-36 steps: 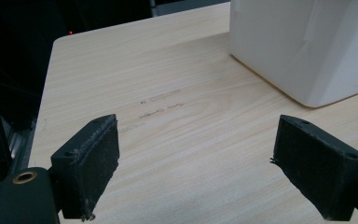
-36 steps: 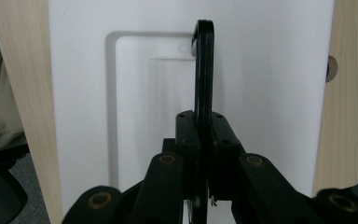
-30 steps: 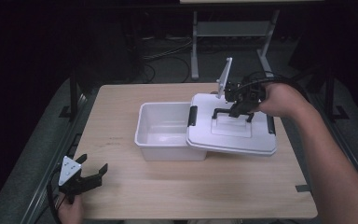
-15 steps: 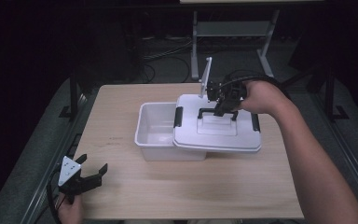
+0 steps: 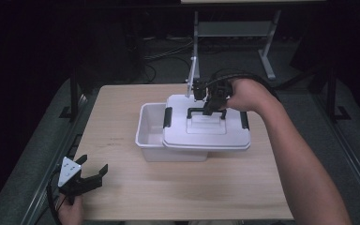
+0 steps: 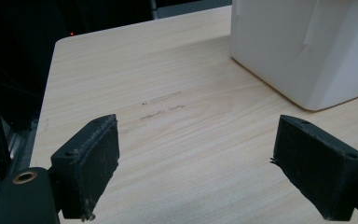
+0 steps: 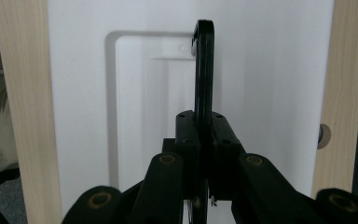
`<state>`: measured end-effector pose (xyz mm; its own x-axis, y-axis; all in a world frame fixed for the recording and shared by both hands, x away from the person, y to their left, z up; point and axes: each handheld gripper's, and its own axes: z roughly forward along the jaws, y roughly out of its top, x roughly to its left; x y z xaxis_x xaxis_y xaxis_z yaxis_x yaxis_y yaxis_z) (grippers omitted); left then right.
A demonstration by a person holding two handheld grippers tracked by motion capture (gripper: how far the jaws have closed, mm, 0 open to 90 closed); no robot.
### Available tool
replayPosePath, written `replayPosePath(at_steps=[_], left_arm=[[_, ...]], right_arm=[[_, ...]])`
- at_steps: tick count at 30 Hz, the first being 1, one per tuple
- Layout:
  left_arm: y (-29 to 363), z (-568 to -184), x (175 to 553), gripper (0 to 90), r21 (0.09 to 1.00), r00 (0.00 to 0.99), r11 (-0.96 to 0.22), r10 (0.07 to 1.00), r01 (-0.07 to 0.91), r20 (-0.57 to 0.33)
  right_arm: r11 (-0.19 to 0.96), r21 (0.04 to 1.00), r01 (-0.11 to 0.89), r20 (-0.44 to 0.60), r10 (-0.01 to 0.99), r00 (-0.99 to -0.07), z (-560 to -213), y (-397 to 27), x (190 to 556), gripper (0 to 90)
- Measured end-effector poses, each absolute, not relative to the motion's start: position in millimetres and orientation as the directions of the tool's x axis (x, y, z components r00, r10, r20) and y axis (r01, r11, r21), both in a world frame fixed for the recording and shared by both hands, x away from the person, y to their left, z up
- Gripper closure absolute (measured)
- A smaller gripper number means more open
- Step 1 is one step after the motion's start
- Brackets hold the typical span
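Jaws of the left gripper (image 5: pixel 90 178) gape over bare table (image 5: pixel 122 201), well left of the white bin (image 5: pixel 151 136). Bin's uncovered strip looks empty. The lid (image 5: pixel 206 136) sits offset rightward; the right gripper (image 5: pixel 209 109) pinches its black handle (image 7: pixel 204 70). Best to slide it level, squaring the rims before lowering.

- Your right gripper (image 5: pixel 209 106) was at the far right of the table, arm stretched forward, jaws clamped tight on the black handle (image 7: pixel 203 70).
- Your left gripper (image 5: pixel 82 180) sat at the near left corner, jaws spread wide and gripping nothing.
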<state>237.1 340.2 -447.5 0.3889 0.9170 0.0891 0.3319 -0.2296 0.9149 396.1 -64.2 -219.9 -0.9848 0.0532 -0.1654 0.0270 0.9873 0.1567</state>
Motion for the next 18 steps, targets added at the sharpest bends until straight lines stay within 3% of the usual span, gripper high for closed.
replayPosePath(at_steps=[18], left_arm=[[339, -447, 237, 13.7, 0.912, 0.390, -0.242, 0.915, 0.332, 0.101]], right_arm=[[0.988, 0.154, -0.008, -0.151, 0.015, -0.988, -226, -24, 409, 84.2]])
